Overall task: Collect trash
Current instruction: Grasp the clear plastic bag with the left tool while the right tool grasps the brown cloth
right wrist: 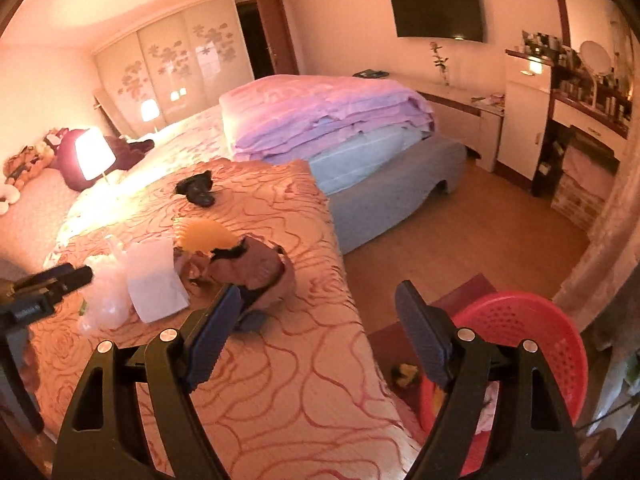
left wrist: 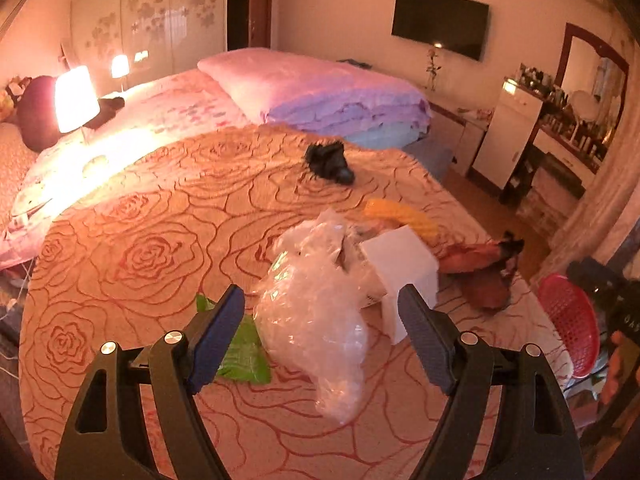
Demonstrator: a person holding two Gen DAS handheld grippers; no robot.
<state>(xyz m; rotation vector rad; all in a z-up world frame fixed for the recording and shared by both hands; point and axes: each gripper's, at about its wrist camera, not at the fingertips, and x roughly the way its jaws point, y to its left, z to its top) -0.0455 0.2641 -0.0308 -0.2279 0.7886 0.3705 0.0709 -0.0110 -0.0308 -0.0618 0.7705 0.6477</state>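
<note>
Left hand-held gripper [left wrist: 322,322]: jaws spread wide, nothing between the pads, hovering above the bedspread [left wrist: 140,240] at lower centre of the left wrist view. Directly ahead of it lies a crumpled clear plastic bag [left wrist: 316,320], filling the gap between the fingers as seen from the camera; whether the pads touch it I cannot tell. A green wrapper [left wrist: 244,356] lies partly under the bag's left edge, a white sheet of paper [left wrist: 404,272] against its right side. Further up the frame: a yellow item [left wrist: 400,216] (identity unclear), a brownish crumpled heap [left wrist: 476,272], and a black object [left wrist: 328,162] alone near the folded quilts [left wrist: 328,96].

Right hand-held gripper [right wrist: 318,326]: also fully open and empty, held over the bed's edge, with the red plastic basket [right wrist: 532,332] on the floor at lower right, just beside its right finger. The basket looks the likely place for the trash; something small already lies inside it.

Risks, as judged from here:
- The bag is slack and slippery; a shallow pinch may catch only a fold and let it slide out on lifting.
- Closing on the bag could drag the paper or wrapper along halfway, then drop them on the floor short of the basket.
- The soft bedspread gives underneath, so the fingers may snag the fabric instead of the film.
- The brown heap may be clothing, not trash (unclear).
</note>
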